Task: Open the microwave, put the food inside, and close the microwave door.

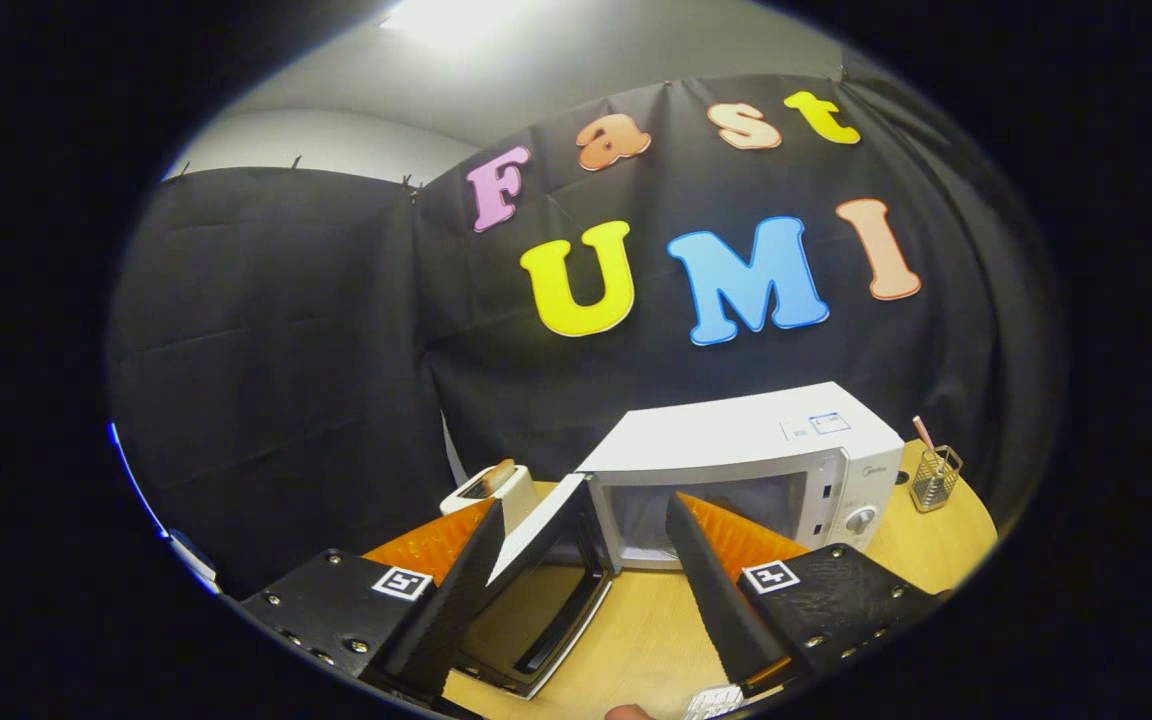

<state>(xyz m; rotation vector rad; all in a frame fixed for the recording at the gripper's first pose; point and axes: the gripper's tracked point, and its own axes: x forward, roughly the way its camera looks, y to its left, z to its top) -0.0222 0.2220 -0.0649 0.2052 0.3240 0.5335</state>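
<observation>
A white microwave (736, 440) stands on the wooden table (636, 640) just beyond my fingers. Its door (546, 590) is swung wide open to the left, and the lit cavity (736, 500) looks bare as far as I can see into it. My gripper (586, 510) is open, fingers spread wide, with nothing pressed between them. The open door reaches in between the fingers, its top edge close to the left finger (461, 590). A small silvery thing (711, 703) shows at the base of the right finger; I cannot tell what it is.
A white toaster (491, 490) with a slice in it stands left of the microwave, behind the left finger. A wire holder (936, 478) with a pink stick sits right of the microwave near the table's edge. A person's fingertip (626, 712) shows below the fingers.
</observation>
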